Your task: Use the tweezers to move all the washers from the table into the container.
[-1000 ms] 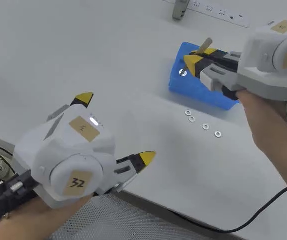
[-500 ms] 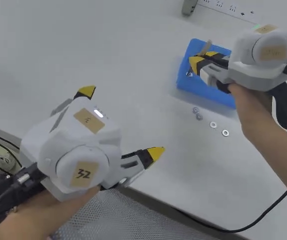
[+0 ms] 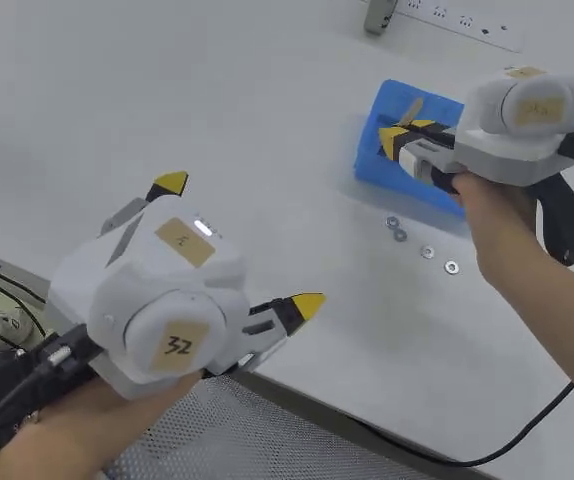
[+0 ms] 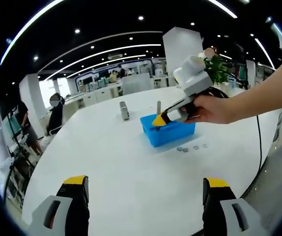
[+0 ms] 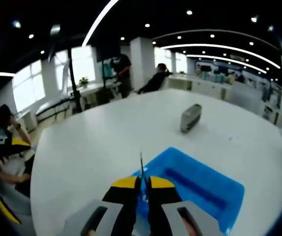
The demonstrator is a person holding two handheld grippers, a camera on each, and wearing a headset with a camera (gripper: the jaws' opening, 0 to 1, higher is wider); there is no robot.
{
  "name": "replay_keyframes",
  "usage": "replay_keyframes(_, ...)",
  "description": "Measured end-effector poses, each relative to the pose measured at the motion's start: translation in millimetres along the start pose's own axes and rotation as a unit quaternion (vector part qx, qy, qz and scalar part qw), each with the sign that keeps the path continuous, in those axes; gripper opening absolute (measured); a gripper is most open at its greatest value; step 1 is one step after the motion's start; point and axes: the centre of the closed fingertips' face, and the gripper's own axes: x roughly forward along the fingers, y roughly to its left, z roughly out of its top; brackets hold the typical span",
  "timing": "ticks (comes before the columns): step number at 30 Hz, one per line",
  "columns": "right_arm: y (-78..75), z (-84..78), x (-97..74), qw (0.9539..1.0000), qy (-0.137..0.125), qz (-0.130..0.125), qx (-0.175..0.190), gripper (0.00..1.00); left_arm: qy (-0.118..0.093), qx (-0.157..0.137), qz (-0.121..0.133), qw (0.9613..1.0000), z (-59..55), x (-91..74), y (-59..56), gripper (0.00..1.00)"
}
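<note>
The blue container point(image 3: 375, 165) sits at the far right of the white table point(image 3: 167, 90). My right gripper point(image 3: 398, 137) hovers over it, shut on thin metal tweezers point(image 5: 141, 164) that stick out forward between the jaws above the container point(image 5: 200, 189). Several small washers point(image 3: 400, 235) lie in a row on the table just in front of the container. My left gripper point(image 3: 239, 243) stands open near the table's front edge, nothing between its yellow-tipped fingers. From the left gripper point(image 4: 146, 183) view, the right gripper point(image 4: 159, 119), container point(image 4: 168, 136) and washers point(image 4: 190, 147) lie ahead.
A small grey object point(image 3: 379, 12) and a white power strip point(image 3: 457, 25) lie at the table's far edge. A black cable point(image 3: 512, 425) trails from the right hand over the table's near edge. People sit in the room behind point(image 5: 158, 78).
The head view has shifted a little. My right gripper stays over the blue container with the tweezers. The left gripper remains open in the same place.
</note>
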Motion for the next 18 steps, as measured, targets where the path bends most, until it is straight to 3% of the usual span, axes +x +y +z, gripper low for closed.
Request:
replay_keyframes(5,1.4,18.3,-24.4,0.9995,-0.03,-0.002,-0.007,0.03,0.002,0.001,-0.001,1.0,-0.9,0.1,-0.6,0.98)
replay_keyframes(9,8.5,23.2,-42.0,0.9991,-0.039,-0.003,-0.019,0.03,0.001,0.006,-0.002,1.0,-0.6,0.6,-1.7,0.98)
replay_keyframes(13,17.2,15.0,-58.6,0.9991,-0.04,-0.003,-0.015,0.03,0.0,0.004,0.001,1.0,-0.2,0.6,-0.2,0.98)
replay_keyframes(18,26.7,-4.2,-64.2,0.9995,-0.03,-0.002,-0.007,0.03,0.0,0.006,0.001,1.0,-0.5,0.9,-0.5,0.98)
